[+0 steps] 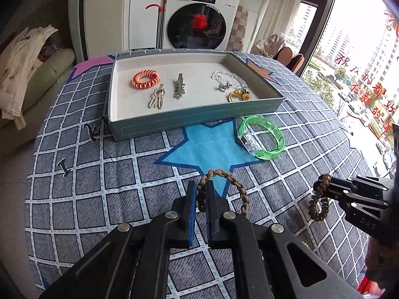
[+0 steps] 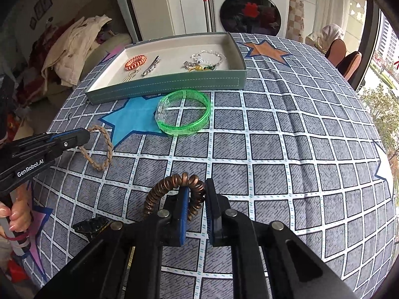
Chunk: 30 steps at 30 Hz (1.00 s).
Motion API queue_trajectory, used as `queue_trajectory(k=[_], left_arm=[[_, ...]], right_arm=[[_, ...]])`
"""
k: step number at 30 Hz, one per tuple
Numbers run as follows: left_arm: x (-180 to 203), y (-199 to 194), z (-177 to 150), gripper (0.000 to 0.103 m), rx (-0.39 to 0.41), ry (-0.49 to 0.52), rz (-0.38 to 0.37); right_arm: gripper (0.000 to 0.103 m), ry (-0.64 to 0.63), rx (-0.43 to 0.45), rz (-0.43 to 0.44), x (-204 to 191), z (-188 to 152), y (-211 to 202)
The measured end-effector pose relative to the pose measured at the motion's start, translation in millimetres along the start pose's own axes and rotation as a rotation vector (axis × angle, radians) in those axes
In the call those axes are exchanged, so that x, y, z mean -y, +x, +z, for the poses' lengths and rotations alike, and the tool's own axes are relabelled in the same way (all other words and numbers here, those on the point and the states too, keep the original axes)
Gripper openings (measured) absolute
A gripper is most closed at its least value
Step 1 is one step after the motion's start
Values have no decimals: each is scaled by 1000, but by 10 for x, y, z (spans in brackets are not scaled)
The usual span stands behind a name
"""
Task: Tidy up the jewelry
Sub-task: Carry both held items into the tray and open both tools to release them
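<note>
My left gripper (image 1: 201, 194) is shut on a braided tan rope bracelet (image 1: 237, 184), held just above the cloth; the bracelet also shows in the right wrist view (image 2: 104, 149). My right gripper (image 2: 197, 194) is shut on a brown spiral hair tie (image 2: 169, 186), which also shows in the left wrist view (image 1: 318, 199). A green translucent bangle (image 1: 261, 137) lies on the cloth in front of the grey jewelry tray (image 1: 194, 122). The tray holds an orange spiral hair tie (image 1: 146, 79), two hair clips (image 1: 179, 86), a clear chain bracelet (image 1: 229, 78) and a yellow charm (image 1: 239, 96).
The table wears a grey grid cloth with a blue star (image 1: 209, 147). A black hair claw (image 2: 91, 225) lies near my right gripper. A washing machine (image 1: 199, 22) stands behind the table, a sofa with clothes (image 1: 22, 62) to the left, a window to the right.
</note>
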<state>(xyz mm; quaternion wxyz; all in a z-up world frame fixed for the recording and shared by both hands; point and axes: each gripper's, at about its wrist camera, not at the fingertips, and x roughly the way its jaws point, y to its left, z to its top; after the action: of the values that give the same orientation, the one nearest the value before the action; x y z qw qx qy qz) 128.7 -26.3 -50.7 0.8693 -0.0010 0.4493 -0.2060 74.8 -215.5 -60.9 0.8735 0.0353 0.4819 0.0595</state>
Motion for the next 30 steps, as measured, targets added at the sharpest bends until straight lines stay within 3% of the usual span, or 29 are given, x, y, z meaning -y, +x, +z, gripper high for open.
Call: queue_trajectory(k=[7,14,24,30], left_arm=[[-12,-199,215,26,62,-8,-18],[-106,-261,589,26,126,-5,33],[-314,37,1039,26,133,-20,110],[-470,302,1168,26,106,-34,141]], right_arm=[[14,11,38,34,9,228,-79],[14,14,77,54,7,664,-84],[14,21,87,81,-137,1343,224],[14,3,49,71,-256,1608,584]])
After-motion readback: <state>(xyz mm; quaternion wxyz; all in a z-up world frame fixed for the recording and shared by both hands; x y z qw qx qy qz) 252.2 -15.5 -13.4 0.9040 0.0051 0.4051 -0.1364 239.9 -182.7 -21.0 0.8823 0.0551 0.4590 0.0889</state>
